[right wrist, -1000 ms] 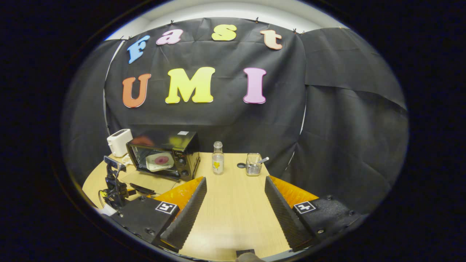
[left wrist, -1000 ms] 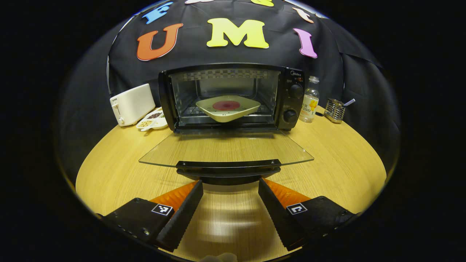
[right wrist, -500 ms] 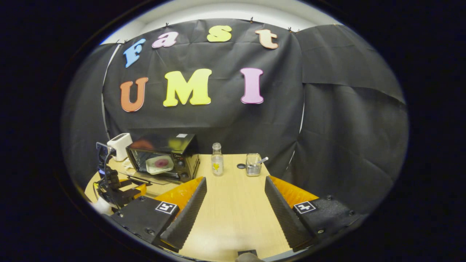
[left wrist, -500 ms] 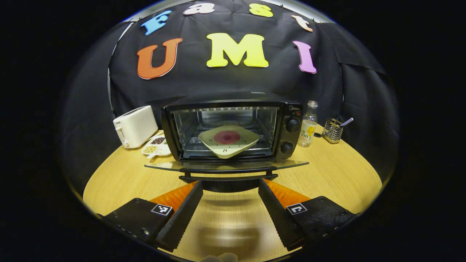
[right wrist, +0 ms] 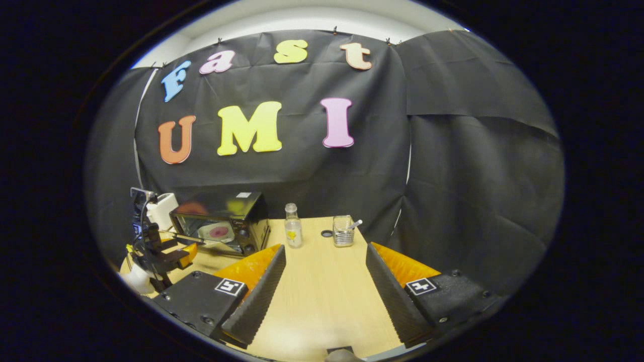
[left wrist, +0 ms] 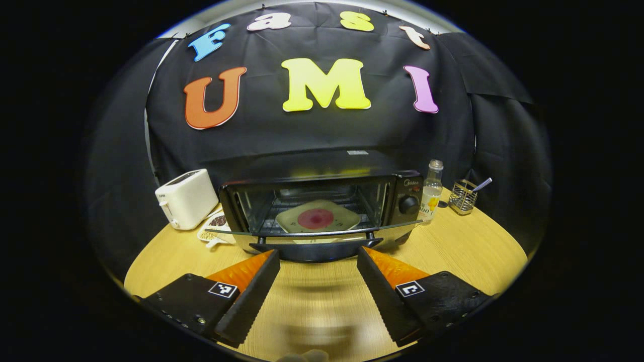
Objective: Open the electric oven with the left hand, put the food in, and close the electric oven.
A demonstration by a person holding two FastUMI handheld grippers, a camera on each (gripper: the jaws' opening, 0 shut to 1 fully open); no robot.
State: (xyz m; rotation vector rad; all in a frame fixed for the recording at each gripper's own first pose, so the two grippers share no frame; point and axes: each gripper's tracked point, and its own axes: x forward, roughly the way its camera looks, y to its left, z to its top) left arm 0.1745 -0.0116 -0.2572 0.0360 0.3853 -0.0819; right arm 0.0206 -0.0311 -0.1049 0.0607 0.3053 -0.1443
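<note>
The black electric oven [left wrist: 322, 201] stands at the back of the table. Its glass door [left wrist: 312, 232] is partway up, tilted toward the cavity. Inside on the rack lies a cream plate with a round red food [left wrist: 317, 219]. My left gripper [left wrist: 317, 255] is open, its fingertips right at the door's black handle [left wrist: 314, 249], one on each side, not pressing on it. In the right gripper view the oven [right wrist: 219, 221] sits far left with the left gripper [right wrist: 163, 254] at its door. My right gripper [right wrist: 324, 251] is open over bare table, holding nothing.
A white toaster [left wrist: 186, 198] and a divided snack dish [left wrist: 214, 226] stand left of the oven. A small bottle [left wrist: 431, 191] and a wire holder [left wrist: 463, 197] stand to its right. The wooden round table [left wrist: 463, 251] has free room on the right.
The oven door has swung up from lying flat to about half raised, with the left gripper rising at its handle. The right gripper has drifted slightly back.
</note>
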